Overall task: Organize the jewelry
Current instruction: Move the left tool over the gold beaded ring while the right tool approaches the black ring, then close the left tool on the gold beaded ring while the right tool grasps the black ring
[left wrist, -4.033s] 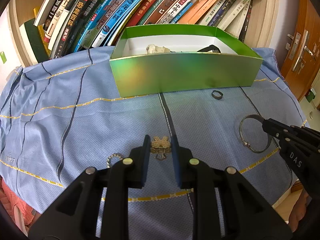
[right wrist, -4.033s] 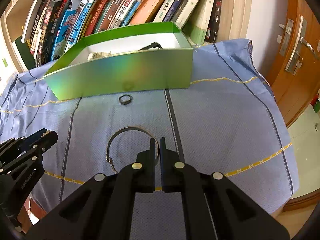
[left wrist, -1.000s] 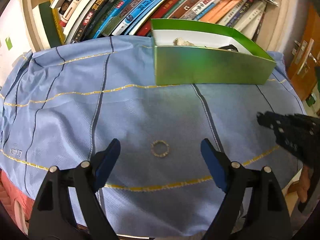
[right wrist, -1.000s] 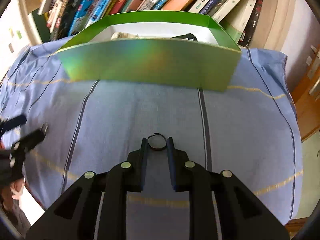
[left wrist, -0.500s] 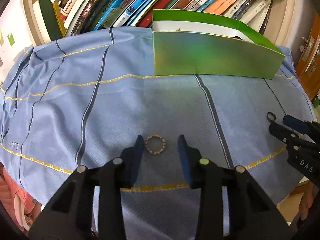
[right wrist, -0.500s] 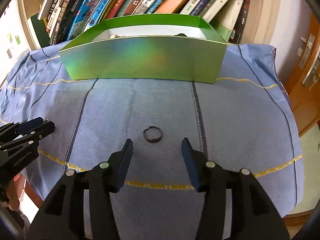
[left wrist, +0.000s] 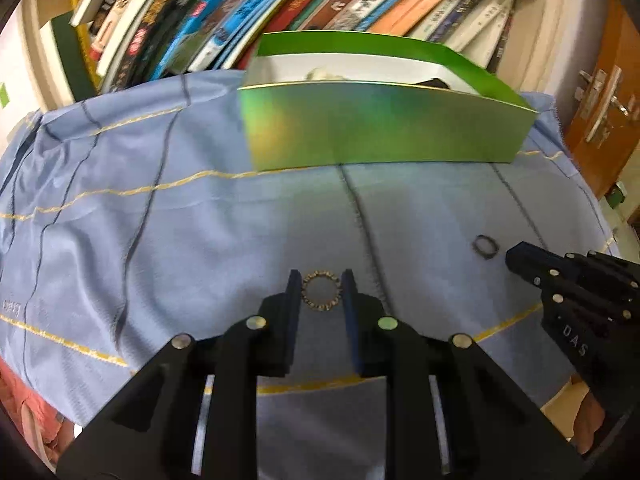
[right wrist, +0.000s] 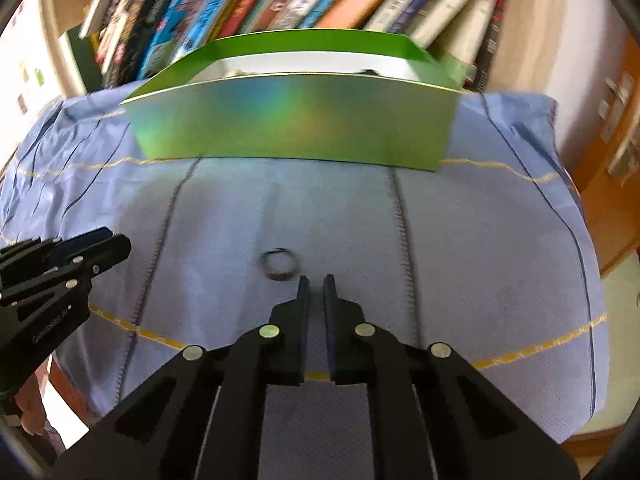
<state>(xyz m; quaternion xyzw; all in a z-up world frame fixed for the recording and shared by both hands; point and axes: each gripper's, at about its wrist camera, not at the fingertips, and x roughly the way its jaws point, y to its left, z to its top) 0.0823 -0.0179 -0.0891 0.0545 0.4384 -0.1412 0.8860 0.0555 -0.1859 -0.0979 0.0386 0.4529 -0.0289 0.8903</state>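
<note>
A small gold beaded ring [left wrist: 321, 290] lies on the blue cloth between the tips of my left gripper [left wrist: 320, 286], whose jaws are closed in on its two sides. A dark metal ring [right wrist: 280, 266] lies on the cloth just left of and beyond my right gripper [right wrist: 316, 280]; it also shows in the left wrist view [left wrist: 485, 246]. The right jaws are nearly closed with a narrow gap and hold nothing. The green box [left wrist: 384, 132] stands behind, with jewelry pieces inside.
The blue cloth [right wrist: 480, 240] covers the table up to its front and right edges. A row of leaning books [left wrist: 280, 4] fills the shelf behind the box. A wooden door [left wrist: 600, 100] stands at the right.
My left jaws have closed in from wide open onto the gold beaded ring. My right jaws have narrowed from open to almost shut, and the dark ring now lies beside the tips, not between them.
</note>
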